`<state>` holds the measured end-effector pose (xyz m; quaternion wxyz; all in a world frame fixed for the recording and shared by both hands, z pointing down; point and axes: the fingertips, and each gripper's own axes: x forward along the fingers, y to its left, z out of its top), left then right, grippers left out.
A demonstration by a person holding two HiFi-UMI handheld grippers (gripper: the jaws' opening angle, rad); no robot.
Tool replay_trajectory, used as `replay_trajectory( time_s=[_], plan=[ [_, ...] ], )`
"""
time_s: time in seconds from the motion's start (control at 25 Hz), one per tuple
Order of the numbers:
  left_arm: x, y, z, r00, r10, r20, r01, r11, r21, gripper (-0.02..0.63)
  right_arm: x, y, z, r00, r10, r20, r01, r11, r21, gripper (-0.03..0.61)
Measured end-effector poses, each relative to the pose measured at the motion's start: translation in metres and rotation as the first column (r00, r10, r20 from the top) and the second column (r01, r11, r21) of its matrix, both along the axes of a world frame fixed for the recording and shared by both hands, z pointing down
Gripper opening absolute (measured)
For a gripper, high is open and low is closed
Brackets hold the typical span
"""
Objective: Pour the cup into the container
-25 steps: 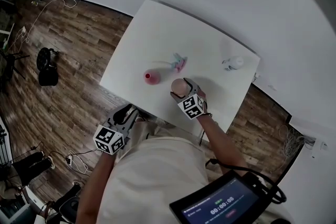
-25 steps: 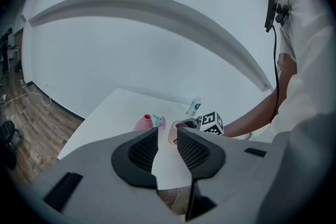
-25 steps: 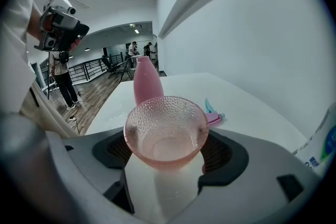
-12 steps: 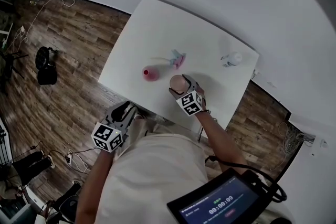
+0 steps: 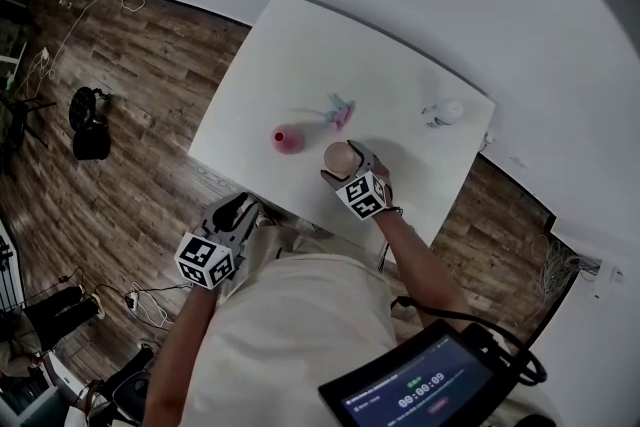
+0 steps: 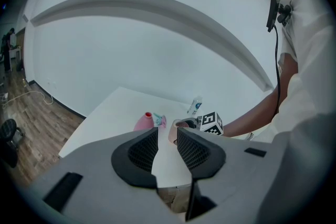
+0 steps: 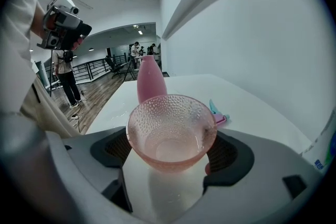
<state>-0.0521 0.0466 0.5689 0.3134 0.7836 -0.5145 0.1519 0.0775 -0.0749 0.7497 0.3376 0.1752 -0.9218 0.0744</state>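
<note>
right claw (image 7: 171, 150) | jaws just opening, cup (image 7: 171, 128) between | cup unmoved on table (image 7: 252, 107)

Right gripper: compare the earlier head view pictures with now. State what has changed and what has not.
The right gripper has just been opening its jaws wider around the pink glass cup, which stands between them. The cup, the pink bottle and the left gripper kept their places.

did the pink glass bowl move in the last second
No. The pink glass bowl keeps its spot beside the pink vase, near the table's front edge.
</note>
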Motion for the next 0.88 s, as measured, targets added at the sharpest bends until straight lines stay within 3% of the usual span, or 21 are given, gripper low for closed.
replay_trajectory(
  time_s=[0.28,0.88],
  plan=[
    [-0.001,0.001,0.0,1.0,-0.005,0.002,0.005,1.0,-0.004,0.107,-0.001,0.001,0.002,1.0,-0.017,-0.004,0.017,1.0,0.009,0.422],
    [0.006,-0.004,0.005,1.0,0.019,-0.017,-0.019,1.0,-0.008,0.107,0.036,0.011,-0.015,0.998,0.059,0.011,-0.059,0.998,0.028,0.422]
  ],
)
